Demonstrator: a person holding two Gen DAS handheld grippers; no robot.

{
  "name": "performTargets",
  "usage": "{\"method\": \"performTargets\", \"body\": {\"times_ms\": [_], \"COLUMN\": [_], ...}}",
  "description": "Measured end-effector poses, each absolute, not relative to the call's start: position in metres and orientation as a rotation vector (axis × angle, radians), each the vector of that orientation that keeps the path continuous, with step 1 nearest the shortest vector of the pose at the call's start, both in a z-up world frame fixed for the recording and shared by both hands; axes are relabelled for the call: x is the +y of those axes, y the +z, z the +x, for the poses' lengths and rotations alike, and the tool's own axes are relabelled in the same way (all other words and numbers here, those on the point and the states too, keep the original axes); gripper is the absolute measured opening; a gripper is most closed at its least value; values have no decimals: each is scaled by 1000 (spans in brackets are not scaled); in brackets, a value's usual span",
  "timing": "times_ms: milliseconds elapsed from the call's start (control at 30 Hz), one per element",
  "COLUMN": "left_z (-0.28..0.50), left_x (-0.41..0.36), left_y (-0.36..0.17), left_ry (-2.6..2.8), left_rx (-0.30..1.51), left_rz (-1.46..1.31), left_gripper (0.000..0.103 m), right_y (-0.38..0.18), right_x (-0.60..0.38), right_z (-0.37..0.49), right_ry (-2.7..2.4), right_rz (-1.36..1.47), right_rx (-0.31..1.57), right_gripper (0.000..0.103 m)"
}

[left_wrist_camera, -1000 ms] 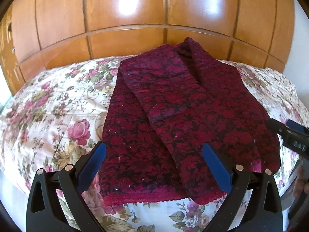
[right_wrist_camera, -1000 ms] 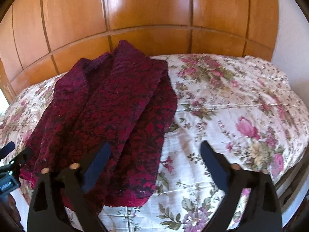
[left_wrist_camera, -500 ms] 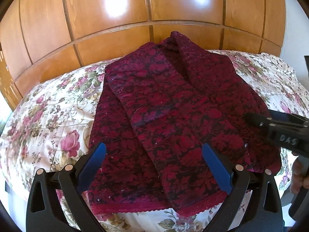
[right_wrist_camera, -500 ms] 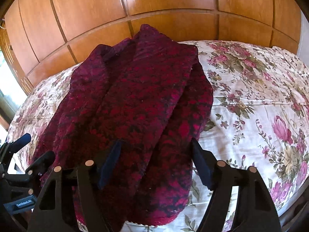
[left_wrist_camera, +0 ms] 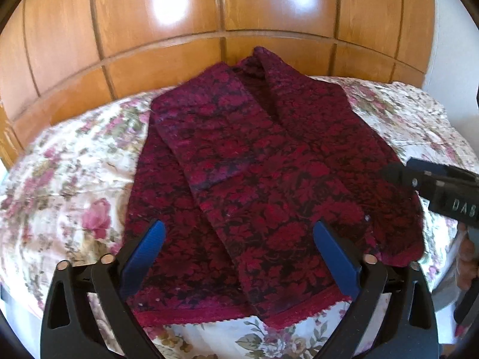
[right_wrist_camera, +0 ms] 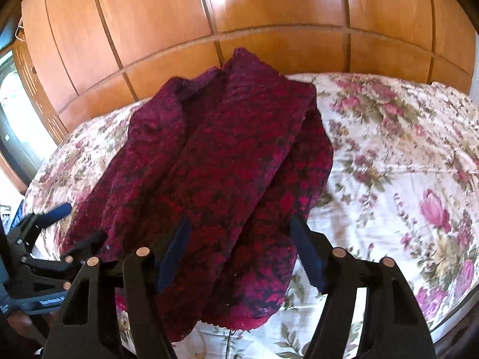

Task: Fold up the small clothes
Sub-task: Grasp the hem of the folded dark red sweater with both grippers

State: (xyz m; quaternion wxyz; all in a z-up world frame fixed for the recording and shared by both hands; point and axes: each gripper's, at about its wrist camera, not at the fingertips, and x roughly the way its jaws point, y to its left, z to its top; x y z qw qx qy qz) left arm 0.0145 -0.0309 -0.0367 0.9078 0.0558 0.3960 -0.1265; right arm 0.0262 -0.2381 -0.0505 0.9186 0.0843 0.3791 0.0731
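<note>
Your dark red floral garment (left_wrist_camera: 263,179) lies flat on the flowery bedspread (left_wrist_camera: 74,185), its far end up against the wooden headboard (left_wrist_camera: 179,30); both sleeves look folded in, though the layers underneath are hidden. Your left gripper (left_wrist_camera: 239,254) and right gripper (right_wrist_camera: 241,251) are both closing over its near hem, pads apparently not pinching fabric yet; whether they touch it is hard to tell.

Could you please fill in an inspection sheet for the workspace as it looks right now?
Surface: floral bedspread, lightly rumpled.
Job's things: dark red patterned garment, sides folded inward, hem nearest the cameras.
Clutter: nothing seen.
Grippers: left claw closing over the hem, pads clear of cloth; right claw closing over the garment's right part, pads not pressing it.
Cables: nothing seen.
Surroundings: glossy wooden headboard behind; white wall at right.
</note>
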Motion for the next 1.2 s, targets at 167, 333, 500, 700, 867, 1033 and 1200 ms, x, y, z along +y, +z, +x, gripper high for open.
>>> {"method": "performTargets", "body": {"times_ms": [167,333,500,700,867,1033,1200], "left_z": [17,15,17,28,34,33,32], "left_x": [-27,-2,-7,-45,-51,-56,-60], "left_y": [-42,-38,-35,-36,-34,-37,-38], "left_ry": [-376,-439,-563,-525,-498,-476,-484], "left_rx": [867,858,872,866,852,834,836], "left_rz": [49,-68,-153,18,61,113,124], "left_gripper": [62,62,70,70,70,73,71], "right_y": [-51,-59,-64,-45,-22,-8,-11], "right_x": [-224,-214,-201,-217,-241,-277,-281], "right_z": [27,30,37,39,39,54,60], "right_ry": [257,306,301,269,181,94,139], "right_rz": [127,112,16,-9,-47,-22,31], "right_rx": [830,863,867,798,722,711,731], "right_gripper": [68,49,32,5,0,3,47]}}
